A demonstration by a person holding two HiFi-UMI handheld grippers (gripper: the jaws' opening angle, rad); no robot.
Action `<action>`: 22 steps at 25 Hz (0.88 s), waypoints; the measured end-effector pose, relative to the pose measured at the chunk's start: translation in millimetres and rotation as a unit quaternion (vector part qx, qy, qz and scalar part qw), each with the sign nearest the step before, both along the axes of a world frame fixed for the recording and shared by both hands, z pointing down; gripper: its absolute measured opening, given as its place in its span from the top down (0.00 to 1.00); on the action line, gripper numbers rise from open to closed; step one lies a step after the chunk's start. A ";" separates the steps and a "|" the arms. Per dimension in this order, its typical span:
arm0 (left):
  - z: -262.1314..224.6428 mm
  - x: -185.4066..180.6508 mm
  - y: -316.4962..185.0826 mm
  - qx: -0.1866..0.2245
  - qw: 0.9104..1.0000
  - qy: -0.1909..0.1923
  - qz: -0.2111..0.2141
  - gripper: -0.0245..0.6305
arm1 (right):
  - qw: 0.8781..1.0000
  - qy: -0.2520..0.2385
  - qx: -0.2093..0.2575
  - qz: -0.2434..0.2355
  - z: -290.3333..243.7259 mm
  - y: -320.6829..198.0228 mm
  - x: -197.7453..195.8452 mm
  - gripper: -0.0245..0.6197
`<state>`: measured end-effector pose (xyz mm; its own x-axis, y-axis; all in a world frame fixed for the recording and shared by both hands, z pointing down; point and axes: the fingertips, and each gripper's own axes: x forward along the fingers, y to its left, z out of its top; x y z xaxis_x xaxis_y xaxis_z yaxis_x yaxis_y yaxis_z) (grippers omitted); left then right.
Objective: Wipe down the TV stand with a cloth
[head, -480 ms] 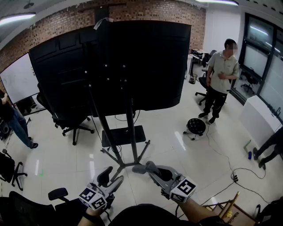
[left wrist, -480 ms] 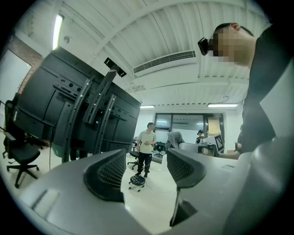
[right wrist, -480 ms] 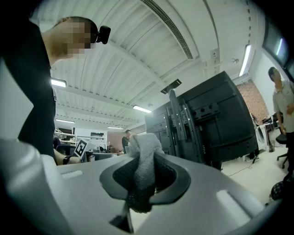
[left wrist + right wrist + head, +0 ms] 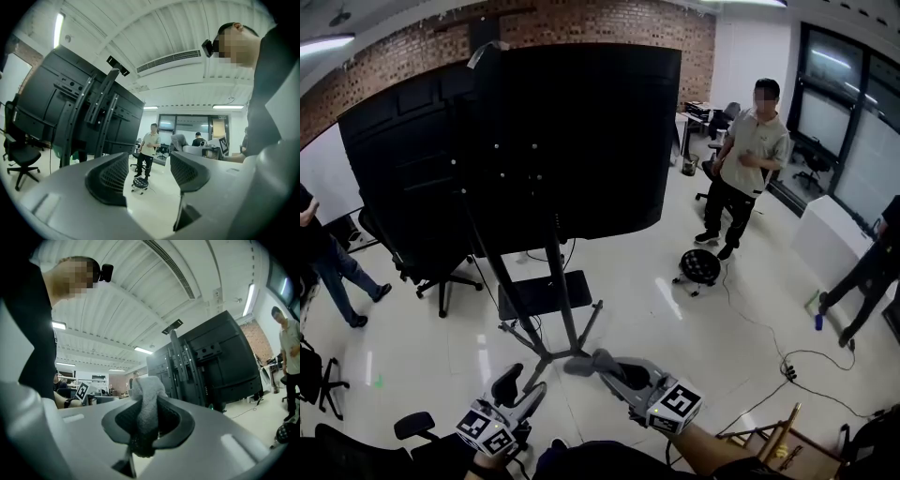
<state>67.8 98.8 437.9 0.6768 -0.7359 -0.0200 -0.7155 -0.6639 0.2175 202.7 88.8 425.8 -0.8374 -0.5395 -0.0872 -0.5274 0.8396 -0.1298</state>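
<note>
Gripping a bunched grey cloth (image 4: 146, 399) between its closed jaws, the right gripper (image 4: 584, 362) is reaching toward the low legs of the TV stand (image 4: 553, 281), where its sloping posts are meeting the floor (image 4: 637, 272). In the head view the cloth is overlapping the near leg joint, yet I cannot tell whether it is touching. The right gripper view is showing the stand's black back well beyond the cloth, so I am judging that wiping is only about to begin. The left gripper (image 4: 523, 382) is hanging near and to the left, its jaws standing apart with nothing between them.

The next move, as I am reading it, is calling for bringing the cloth onto a leg or post and drawing it along with steady pressure, the jaws clamped hard so the fabric is not slipping out. The thin posts and the small dark shelf (image 4: 546, 292) are offering narrow surfaces, so each stroke is needing to follow its bar.

A glossy pale floor is reflecting the ceiling lights. A large black screen (image 4: 516, 141) is filling the far middle with a brick wall (image 4: 581, 23) behind it. An office chair (image 4: 431, 267) is sitting at the left, a round stool (image 4: 698, 267) and a standing person (image 4: 745, 159) are at the far right, and cables (image 4: 787, 361) are trailing across the near right.
</note>
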 end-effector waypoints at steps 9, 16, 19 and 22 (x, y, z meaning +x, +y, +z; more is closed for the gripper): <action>-6.9 -55.2 -54.9 0.013 1.000 0.009 0.004 0.50 | 1.000 0.001 0.016 0.007 -13.9 -48.3 -51.3 0.88; -43.2 -130.0 -114.6 0.054 0.998 0.009 0.022 0.50 | 0.998 0.018 0.046 0.038 -37.6 -112.2 -118.4 0.88; -62.8 -153.1 -139.1 0.068 0.997 0.006 0.034 0.50 | 0.996 0.022 0.067 0.050 -60.0 -137.7 -140.5 0.88; -79.9 -166.7 -158.6 0.087 0.995 0.001 0.052 0.50 | 0.992 0.035 0.102 0.059 -82.9 -161.4 -157.2 0.87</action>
